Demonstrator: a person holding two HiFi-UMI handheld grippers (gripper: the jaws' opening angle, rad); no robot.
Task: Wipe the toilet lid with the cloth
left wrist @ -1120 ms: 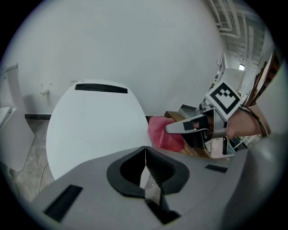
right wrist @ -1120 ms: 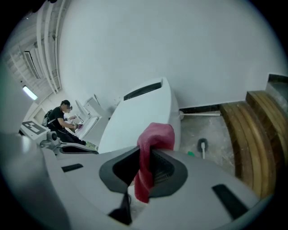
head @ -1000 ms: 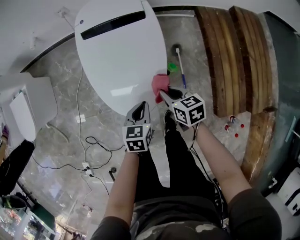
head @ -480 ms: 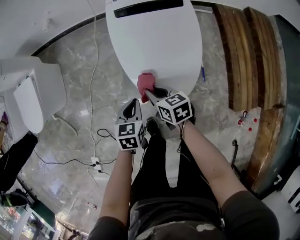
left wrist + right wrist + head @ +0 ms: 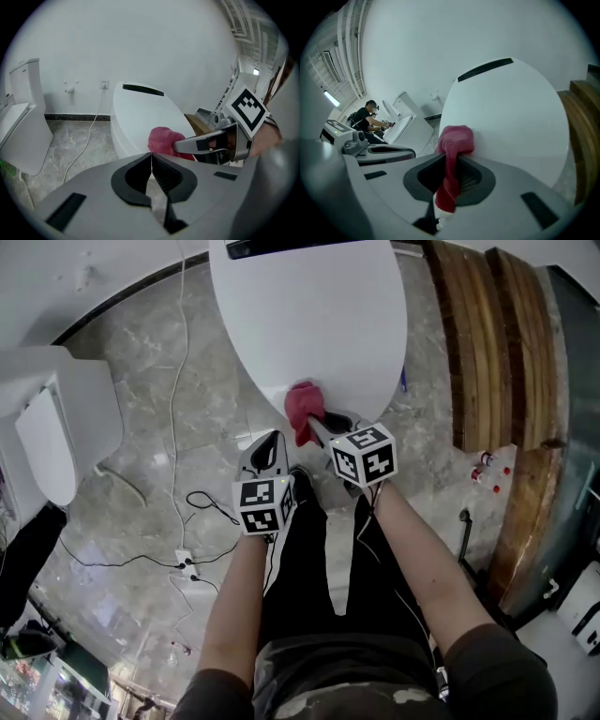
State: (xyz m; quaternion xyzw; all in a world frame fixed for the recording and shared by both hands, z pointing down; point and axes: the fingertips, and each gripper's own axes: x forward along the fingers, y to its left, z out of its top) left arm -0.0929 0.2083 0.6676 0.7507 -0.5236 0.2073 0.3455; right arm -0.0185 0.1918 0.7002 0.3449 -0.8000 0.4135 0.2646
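The closed white toilet lid (image 5: 314, 320) fills the top of the head view, with a dark slot at its back edge. A red cloth (image 5: 302, 412) is bunched against the lid's near rim, and my right gripper (image 5: 314, 427) is shut on it. In the right gripper view the cloth (image 5: 453, 146) hangs out between the jaws and presses on the lid (image 5: 511, 112). My left gripper (image 5: 272, 442) is shut with nothing in it, just left of the cloth and short of the lid. From the left gripper view I see the cloth (image 5: 164, 140) and the lid (image 5: 145, 112) ahead.
A second white toilet (image 5: 47, 442) stands at the left. White and black cables (image 5: 178, 381) trail over the grey marble floor. Wooden slats (image 5: 487, 343) run along the right, with small red-capped bottles (image 5: 492, 467) beside them. A person (image 5: 368, 119) crouches far off.
Both grippers moved from the lid's right side across to its near front rim, carrying the red cloth along. The cloth now sits at the middle of the front edge.
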